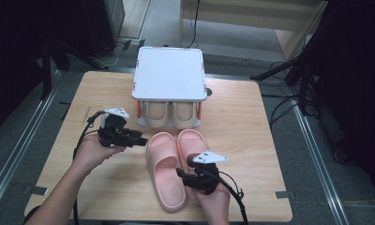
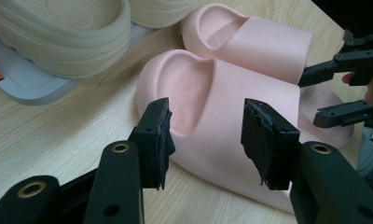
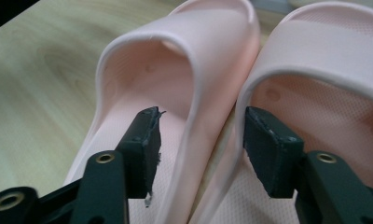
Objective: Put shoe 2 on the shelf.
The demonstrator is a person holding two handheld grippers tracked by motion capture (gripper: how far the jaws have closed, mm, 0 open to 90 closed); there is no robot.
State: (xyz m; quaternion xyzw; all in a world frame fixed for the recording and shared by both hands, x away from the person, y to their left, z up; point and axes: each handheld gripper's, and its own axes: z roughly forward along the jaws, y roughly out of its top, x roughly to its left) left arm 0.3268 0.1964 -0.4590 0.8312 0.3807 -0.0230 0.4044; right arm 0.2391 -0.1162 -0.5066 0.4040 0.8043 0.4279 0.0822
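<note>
Two pink slippers lie side by side on the wooden table, the left one [image 1: 164, 164] and the right one [image 1: 191, 143]. My right gripper [image 1: 183, 168] is open at their heel end. Its jaws straddle the touching inner walls, one jaw inside the left slipper [image 3: 194, 46] and one inside the right slipper [image 3: 324, 42]. My left gripper [image 1: 142, 138] is open and empty, low over the table beside the left slipper's toe [image 2: 222, 93]. The other pink slipper [image 2: 264, 42] lies behind it, with the right gripper [image 2: 334, 93] farther off.
A white two-level shoe rack [image 1: 169, 72] stands at the table's far middle, with two beige slippers [image 1: 156, 114] on its lower shelf. The nearer beige slipper [image 2: 68, 28] is close by in the left gripper view. Bare wood [image 1: 256, 140] lies to either side.
</note>
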